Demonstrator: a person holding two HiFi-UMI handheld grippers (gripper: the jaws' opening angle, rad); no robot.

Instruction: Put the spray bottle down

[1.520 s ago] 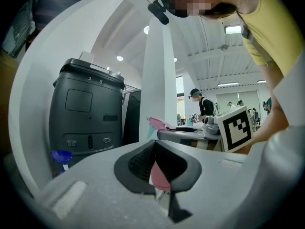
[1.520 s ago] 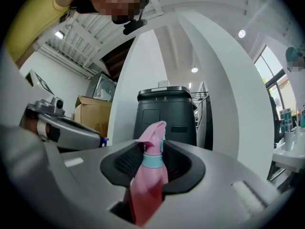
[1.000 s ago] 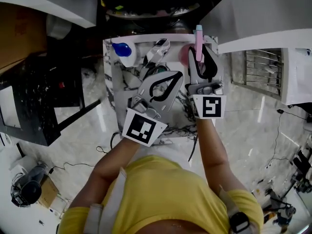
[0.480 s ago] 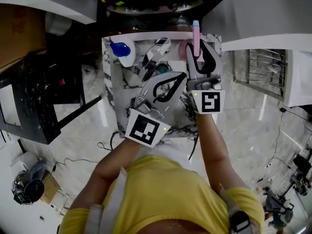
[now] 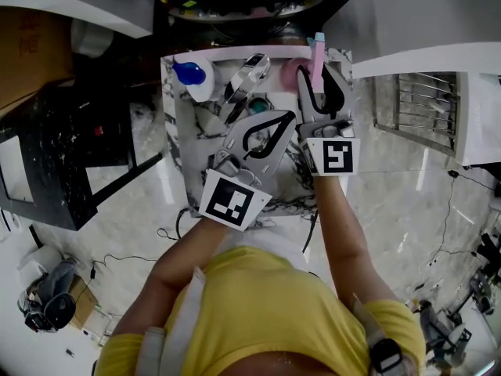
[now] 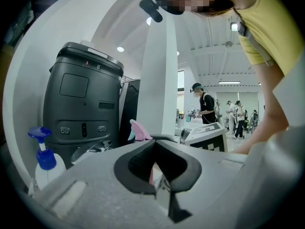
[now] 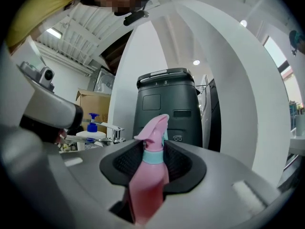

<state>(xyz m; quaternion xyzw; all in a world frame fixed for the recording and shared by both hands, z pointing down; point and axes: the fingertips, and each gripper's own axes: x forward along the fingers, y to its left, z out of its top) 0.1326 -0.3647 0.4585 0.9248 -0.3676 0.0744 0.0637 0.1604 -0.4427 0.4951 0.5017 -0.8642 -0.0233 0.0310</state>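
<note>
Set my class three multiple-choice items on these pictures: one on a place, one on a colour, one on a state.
1. Where does the blue-topped pump bottle stand?
A) at the table's far left corner
B) on the floor
C) on a shelf

2. What colour is the spray bottle's body?
A) green
B) pink
C) black

3. How is the spray bottle placed?
A) lying on the table
B) upright between the right claw's jaws
C) standing on the floor

Key:
1 A: the head view shows it on the marble top, far left.
2 B: its body is pink, under a teal collar.
3 B: it stands upright between the jaws, which are opening slightly.
</note>
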